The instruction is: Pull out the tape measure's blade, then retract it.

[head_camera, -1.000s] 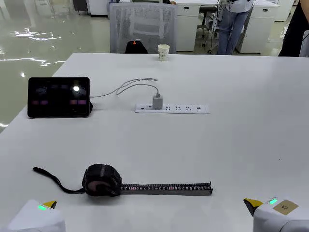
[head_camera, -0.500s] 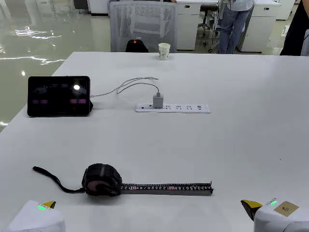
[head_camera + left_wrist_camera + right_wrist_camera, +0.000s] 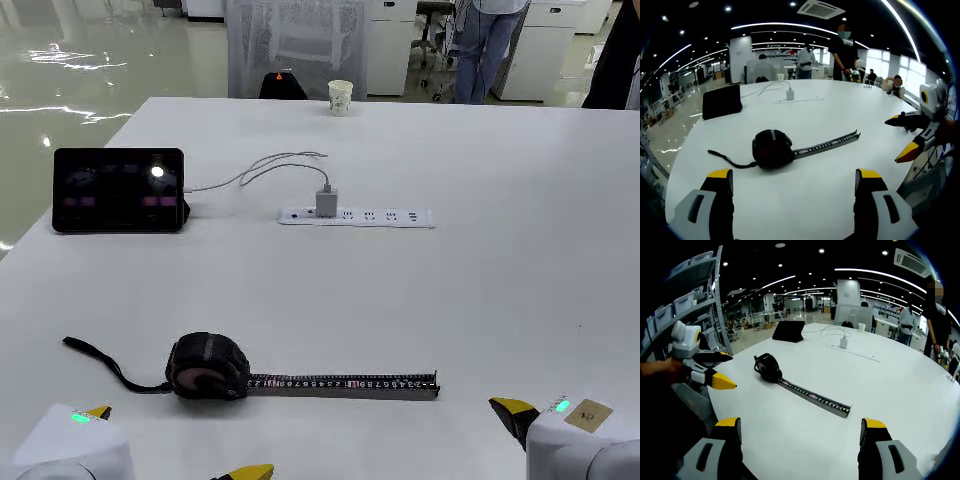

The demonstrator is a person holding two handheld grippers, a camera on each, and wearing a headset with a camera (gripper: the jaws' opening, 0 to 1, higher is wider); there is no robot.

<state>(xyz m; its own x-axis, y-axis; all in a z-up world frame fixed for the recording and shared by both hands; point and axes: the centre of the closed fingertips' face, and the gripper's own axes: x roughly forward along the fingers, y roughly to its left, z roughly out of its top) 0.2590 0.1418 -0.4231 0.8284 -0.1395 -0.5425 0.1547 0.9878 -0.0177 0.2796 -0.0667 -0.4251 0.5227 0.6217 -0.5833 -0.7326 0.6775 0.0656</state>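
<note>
Tape measure (image 3: 208, 366) case sits left, its blade (image 3: 345, 385) stretching straight rightward

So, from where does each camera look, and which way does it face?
Left gripper view: on the left tool, facing the tape measure; own jaws below, right tool at right.
Right gripper view: on the right tool, facing the blade; left tool at left.
Head view: above, looking down the table; tool tips at bottom.
Shared: the tape measure.
</note>
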